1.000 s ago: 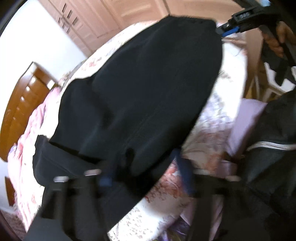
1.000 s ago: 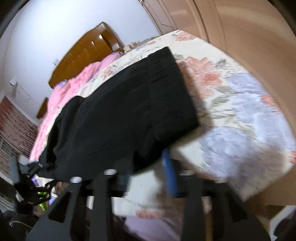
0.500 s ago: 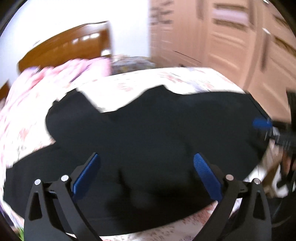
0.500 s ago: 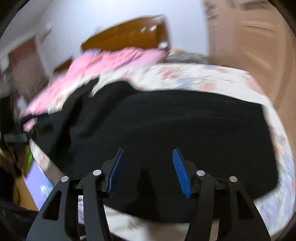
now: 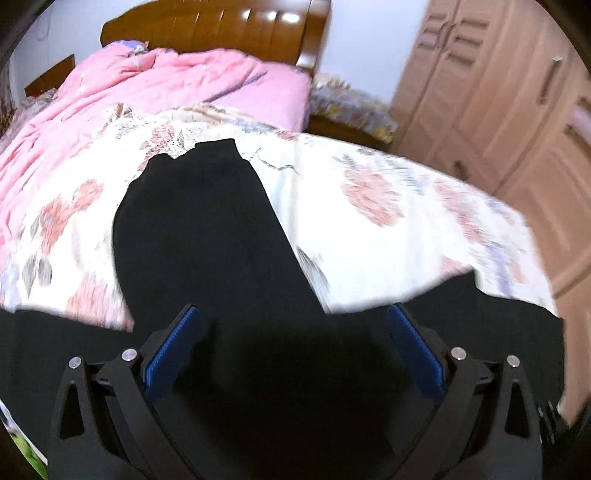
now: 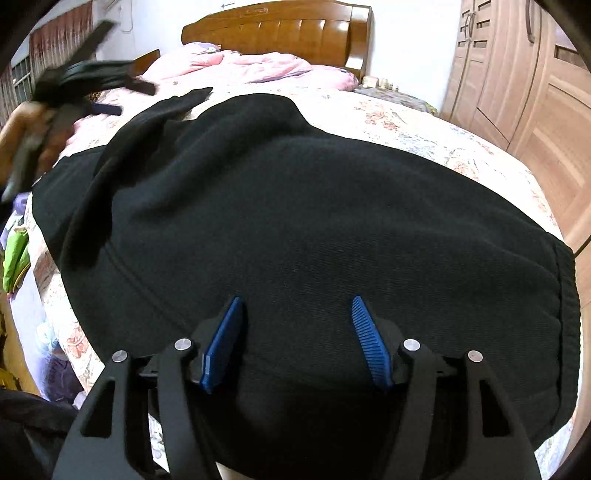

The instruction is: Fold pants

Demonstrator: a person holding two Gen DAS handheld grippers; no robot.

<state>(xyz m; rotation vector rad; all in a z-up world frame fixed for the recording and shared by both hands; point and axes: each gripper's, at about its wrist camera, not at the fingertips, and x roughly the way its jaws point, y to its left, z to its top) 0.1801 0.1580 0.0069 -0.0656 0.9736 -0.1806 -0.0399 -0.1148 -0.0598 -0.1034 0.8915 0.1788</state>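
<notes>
Black pants (image 5: 207, 236) lie spread on the floral bedsheet (image 5: 388, 221), one leg reaching toward the headboard. In the right wrist view the pants (image 6: 295, 206) fill the middle, with the ribbed waistband at the right edge near the bed's corner. My left gripper (image 5: 291, 350) is open and empty just above the dark cloth. My right gripper (image 6: 295, 343) is open and empty over the pants near the bed's front edge. The left gripper also shows in the right wrist view (image 6: 74, 85), held in a hand at the upper left.
A pink quilt (image 5: 155, 85) is bunched at the head of the bed below a wooden headboard (image 6: 280, 33). Wooden wardrobe doors (image 5: 517, 110) stand to the right. A green item (image 6: 14, 258) and other things lie beside the bed on the left.
Both grippers have let go of the pants and opened. The pants now lie flat on the bed. Both cameras have swung up to face the headboard.
</notes>
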